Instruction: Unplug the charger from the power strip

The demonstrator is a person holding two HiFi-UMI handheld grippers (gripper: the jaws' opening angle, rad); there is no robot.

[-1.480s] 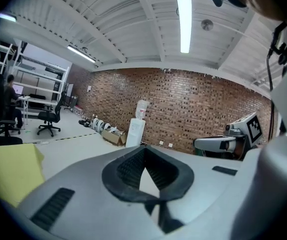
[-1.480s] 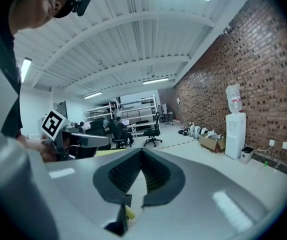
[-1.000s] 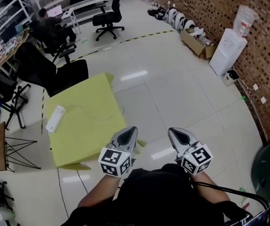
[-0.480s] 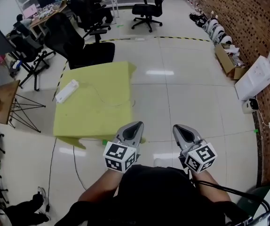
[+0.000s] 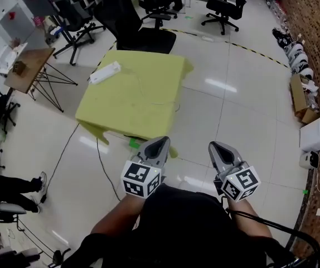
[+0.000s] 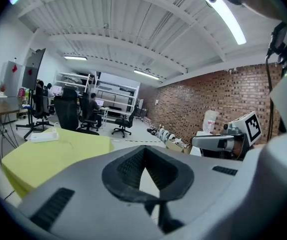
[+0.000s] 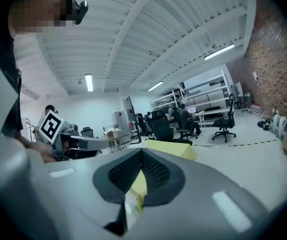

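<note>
power strip (image 5: pixel 105 72): white, oblong, lying flat | on yellow table (image 5: pixel 140 108), near its left edge

The power strip (image 5: pixel 105 72) lies far left on the surface (image 5: pixel 129 113) (a chair (image 5: pixel 127 24) behind it); the left hand-held gripper (image 5: pixel 158 144) and right hand-held gripper (image 5: pixel 216 148) sit nearer.

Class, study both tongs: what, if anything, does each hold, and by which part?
Nothing is held: left tongs and right tongs are both shut and empty, away from the power strip.

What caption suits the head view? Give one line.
Left gripper and right gripper, both shut, held short of a square yellow-covered table bearing a white rectangular power strip.
</note>
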